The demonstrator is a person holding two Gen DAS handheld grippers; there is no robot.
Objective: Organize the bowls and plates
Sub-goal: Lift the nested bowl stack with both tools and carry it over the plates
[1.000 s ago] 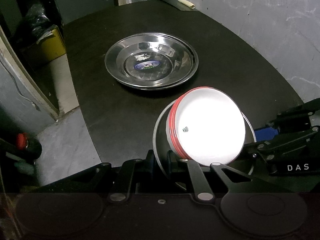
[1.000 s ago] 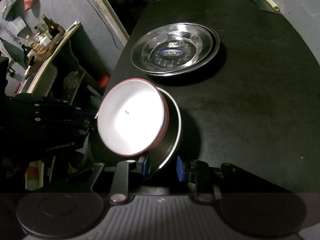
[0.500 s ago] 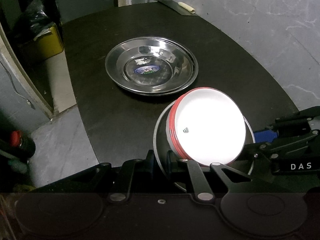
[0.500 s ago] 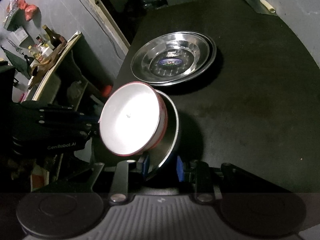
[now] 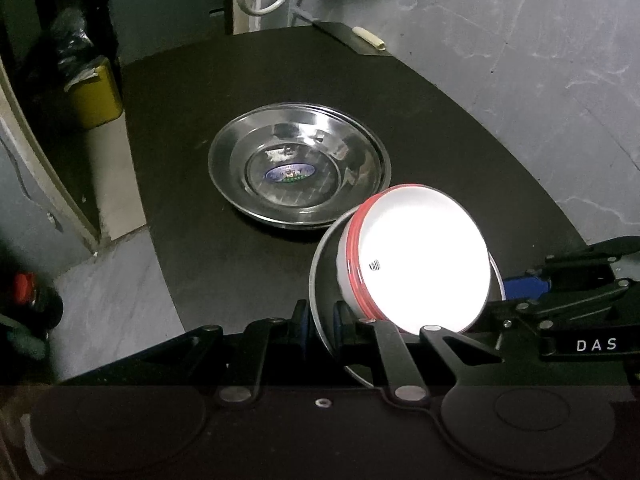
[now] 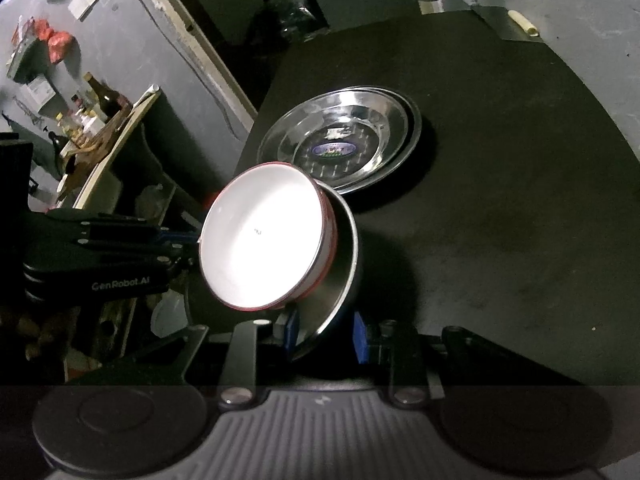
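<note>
While both grippers meet over the near edge of the black table (image 5: 440,128), they share one load: a steel bowl (image 5: 324,280) with a white bowl (image 5: 424,264) nested inside it, both tipped up on edge so the white, red-rimmed inside faces the cameras. From the left wrist view, the left gripper (image 5: 320,322) has its blue-padded jaws together on the steel bowl's rim at the lower left of the stack. From the right wrist view, the right gripper (image 6: 324,334) has its blue pads clamped on the steel bowl's (image 6: 340,280) lower rim, one pad inside and one outside, with the white bowl (image 6: 264,236) leaning left above them. Each gripper shows in the other's view, the right gripper (image 5: 524,286) coming in from the right and the left gripper (image 6: 180,240) from the left, both at the bowls' sides. Farther back on the table (image 6: 520,160) rest stacked steel plates (image 5: 298,170), a blue oval sticker in the middle of the top one; the bowls' far edge overlaps the plates (image 6: 340,144) in both views, though whether they touch is unclear.
</note>
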